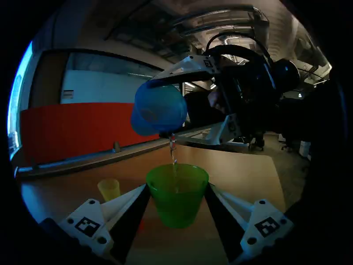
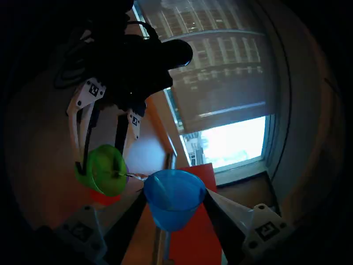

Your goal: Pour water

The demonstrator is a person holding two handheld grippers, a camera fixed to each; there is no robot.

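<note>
My left gripper (image 1: 177,198) is shut on a green cup (image 1: 177,194), held upright above a wooden table (image 1: 238,168). Above it, my right gripper (image 1: 176,110) is shut on a tilted blue cup (image 1: 159,108), and a thin stream of water (image 1: 173,152) falls from its rim into the green cup. In the right gripper view, my right gripper (image 2: 174,203) clamps the blue cup (image 2: 174,198) in front of the camera. The green cup (image 2: 105,170) lies just left of it, clamped by the left gripper (image 2: 103,165), whose white fingers (image 2: 79,110) reach down from above.
A small yellow cup (image 1: 109,188) stands on the table at the left, behind my left finger. A red wall panel (image 1: 75,128) and a ledge run along the table's far side. Office chairs (image 1: 287,141) stand at the far right. A bright window (image 2: 234,141) is in the right gripper view.
</note>
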